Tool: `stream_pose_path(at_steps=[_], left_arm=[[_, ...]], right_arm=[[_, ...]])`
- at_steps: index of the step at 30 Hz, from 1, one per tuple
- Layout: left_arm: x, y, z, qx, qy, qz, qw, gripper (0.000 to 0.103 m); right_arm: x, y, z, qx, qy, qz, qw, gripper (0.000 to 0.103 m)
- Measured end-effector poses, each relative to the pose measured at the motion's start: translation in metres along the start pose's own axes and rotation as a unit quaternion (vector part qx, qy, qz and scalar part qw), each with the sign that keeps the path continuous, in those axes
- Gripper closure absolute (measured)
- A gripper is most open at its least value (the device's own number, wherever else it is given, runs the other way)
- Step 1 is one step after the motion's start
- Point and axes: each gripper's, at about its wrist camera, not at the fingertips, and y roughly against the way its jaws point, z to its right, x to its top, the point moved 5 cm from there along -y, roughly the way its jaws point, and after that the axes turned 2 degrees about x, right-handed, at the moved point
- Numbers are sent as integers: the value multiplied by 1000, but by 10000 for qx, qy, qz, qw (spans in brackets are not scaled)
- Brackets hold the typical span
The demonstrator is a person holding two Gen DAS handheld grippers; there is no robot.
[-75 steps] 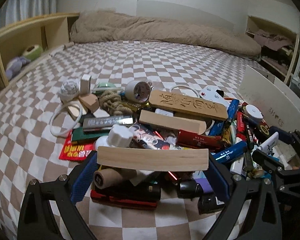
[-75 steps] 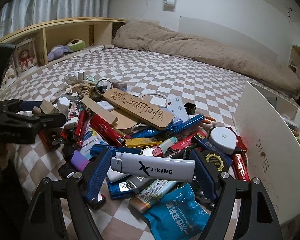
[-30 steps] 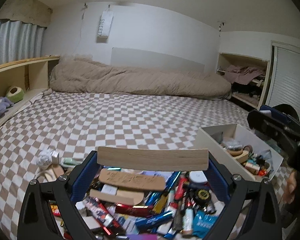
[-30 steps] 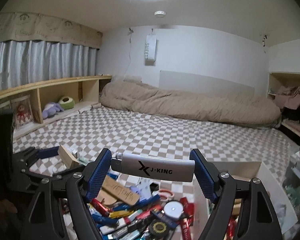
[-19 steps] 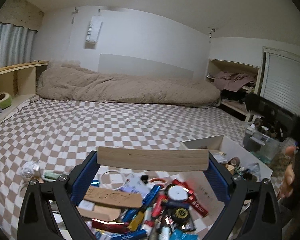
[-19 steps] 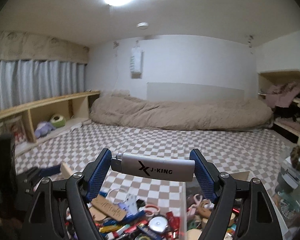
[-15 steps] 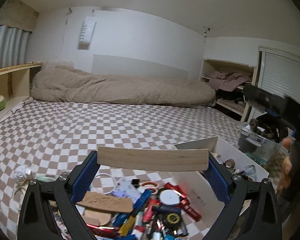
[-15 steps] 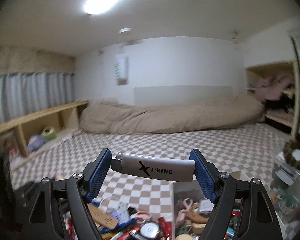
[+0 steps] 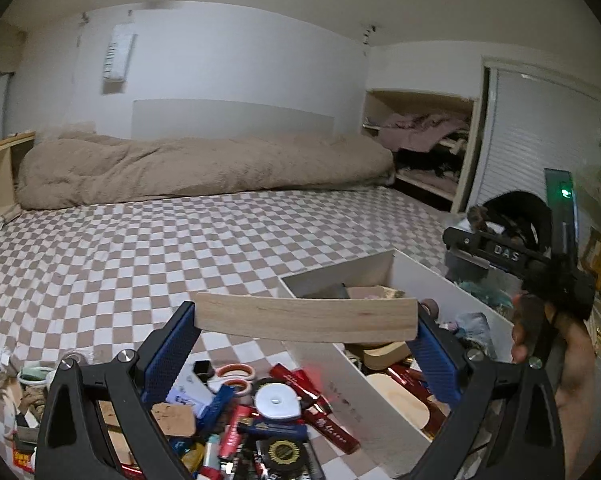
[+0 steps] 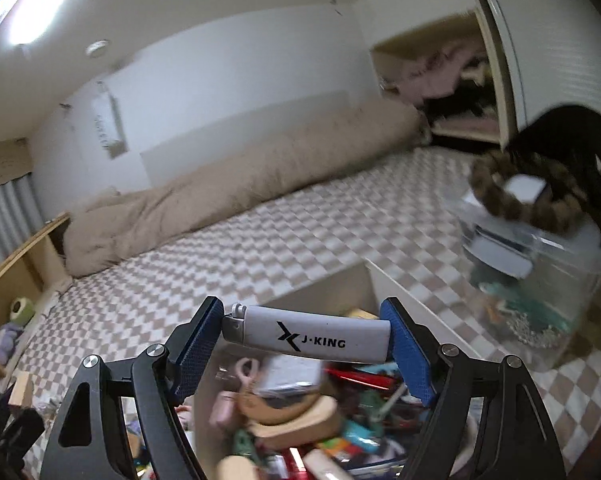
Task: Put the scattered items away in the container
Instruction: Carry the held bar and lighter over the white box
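My left gripper [image 9: 305, 340] is shut on a plain wooden block [image 9: 305, 315], held crosswise between its blue pads above the bed. Just right of it stands the white box [image 9: 380, 390], part filled with small items. A heap of scattered items [image 9: 260, 412] lies on the checked bedspread below the gripper. My right gripper [image 10: 305, 354] is shut on a white J-KING lighter [image 10: 306, 338], held crosswise directly above the white box [image 10: 404, 294] and its contents. In the left wrist view the right gripper's body [image 9: 512, 258] and a hand show at the far right.
A clear plastic tub [image 10: 540, 280] with a brown braided ring and a black cap on top stands right of the box. A beige duvet [image 9: 200, 172] lies along the far wall. Wooden shelves [image 10: 16, 288] line the bed's left side, and a closet [image 9: 424, 156] is at the back right.
Both grippers swung right, away from the heap toward the white box, keeping their loads. The right gripper rolled and now hangs over the box's contents; the left sits at the box's left wall.
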Motion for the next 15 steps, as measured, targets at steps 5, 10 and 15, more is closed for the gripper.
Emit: stream_pose_path(at_steps=[5,10,15], left_arm=[[-10,-16,19,-87,-162,-194,9996,3],[-17,-34,33,-267,-213,-441,9984,3],[-24,-54,48,-512,-265,-723,9957,3]], right_arm=[[-8,-21,22,-53,-218,-336,9992,22],[-18,-51,37,-165,-496,-691,9962,22],[-24,-57,44,-113,-732,-910,9931,0]])
